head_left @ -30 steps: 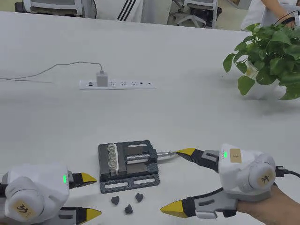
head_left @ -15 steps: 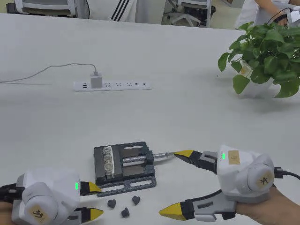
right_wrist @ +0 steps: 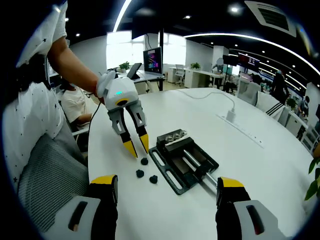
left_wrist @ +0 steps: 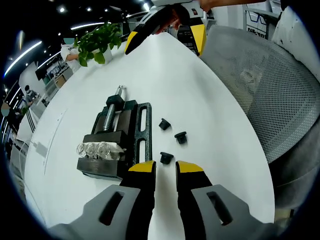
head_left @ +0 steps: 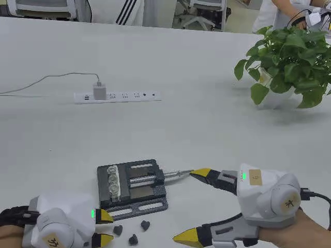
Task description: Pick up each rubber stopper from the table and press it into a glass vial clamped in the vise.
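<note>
The vise [head_left: 132,187] lies on the white table [head_left: 207,119], its screw running lengthwise toward the right gripper [head_left: 191,205], whose jaws are spread wide. Upright vials [head_left: 112,181] line its far end. Three stoppers [head_left: 133,239] lie just beside it, near the left gripper [left_wrist: 165,167], whose jaws stand narrowly apart and hold nothing. A power strip [head_left: 118,96] and a potted plant [head_left: 283,64] sit well beyond the vise.

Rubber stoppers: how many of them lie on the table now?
3, all loose on the table beside the vise: one stopper just ahead of the left gripper, one beyond it, one farthest away. None seems hidden.
</note>
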